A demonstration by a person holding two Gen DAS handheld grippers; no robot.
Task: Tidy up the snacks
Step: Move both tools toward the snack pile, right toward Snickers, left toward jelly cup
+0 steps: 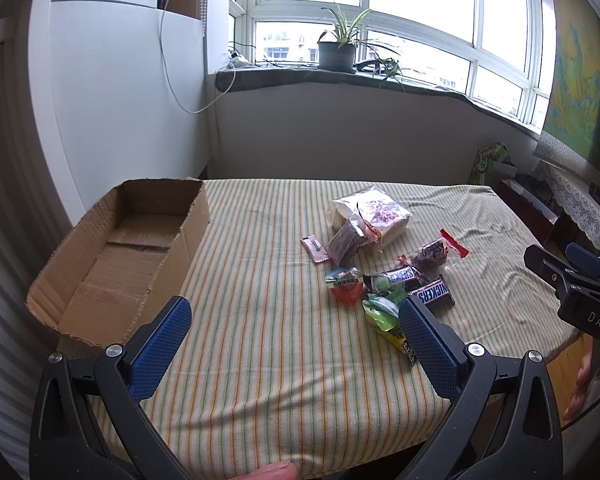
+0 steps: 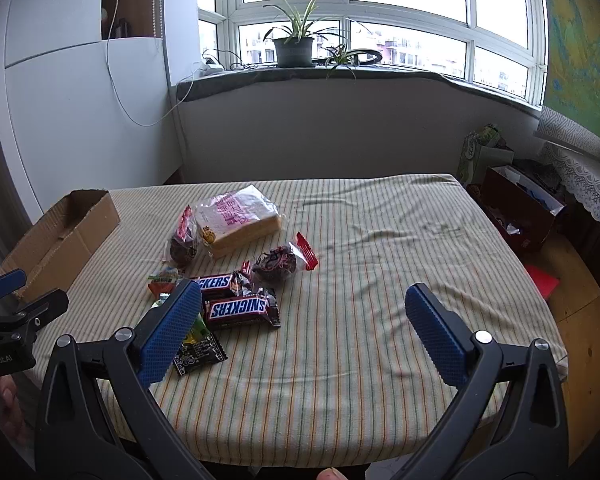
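A: Entry. Cardboard box (image 1: 116, 256) sits at centre left of the left wrist view, nothing inside it that I can see. Snacks lie loose on the striped cloth (image 1: 260, 360), centre right of that frame. None boxed yet, by my reading.

B: Jaw state?

A: Left gripper (image 1: 296, 344) spread wide, nothing between the blue pads (image 1: 160, 344). Right gripper (image 2: 304, 336) likewise released and empty, low in the right wrist view.

B: Closest item?

A: The Snickers bar (image 2: 240, 311), lower left of centre in the right wrist view, just beside the left pad of the right gripper. A second Snickers bar (image 2: 216, 282) is touching it on the far side, and a green-and-black packet (image 2: 198, 350) lies under that pad's edge.

B: How should the pick go?

A: Judgement: take the near bar across its short width, pads square to the long edges, so the neighbour is not dragged. The wrapper looks slick; close firmly. Leave the bread bag (image 2: 238, 220), upper centre left, until later; it will likely squash.
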